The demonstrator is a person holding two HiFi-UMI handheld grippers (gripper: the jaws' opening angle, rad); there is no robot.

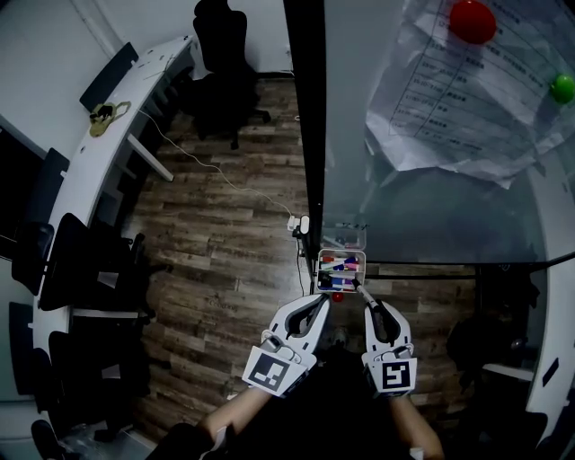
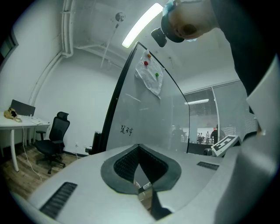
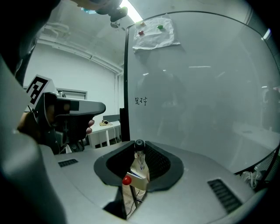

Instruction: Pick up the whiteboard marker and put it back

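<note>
- Head view: the left claw (image 1: pixel 312 310) and the right claw (image 1: pixel 373 310) sit side by side low in the frame, both pointing at a small clear tray (image 1: pixel 342 237) fixed at the lower edge of the whiteboard (image 1: pixel 431 207).
- The right claw grips the whiteboard marker (image 1: pixel 361 290), which sticks out past its tips and ends just at the near side of the tray, beside the coloured markers lying in it.
- The left claw's jaws look pressed together with nothing between them.
- A sheet of paper (image 1: pixel 458 90) hangs high on the whiteboard under a red magnet (image 1: pixel 472 20) and a green magnet (image 1: pixel 563 87).
- On the left, a white counter (image 1: pixel 90 171) curves along the wooden floor (image 1: pixel 234 252), and an office chair (image 1: pixel 220 45) stands near its far end.
- Left gripper view: the left claw (image 2: pixel 139 148) is closed, tips meeting, and empty. The whiteboard (image 2: pixel 148 122) with a small handwritten mark (image 2: pixel 127 129) rises ahead, and the office chair (image 2: pixel 54 135) is far left.
- Right gripper view: the right claw (image 3: pixel 139 151) is clamped on the whiteboard marker (image 3: pixel 139 144), whose black round end shows between the tips.
- Through the gap below, a red cap (image 3: pixel 126 180) shows.
- The left claw (image 3: pixel 70 109) is at the left of this view, and the whiteboard fills the right.
</note>
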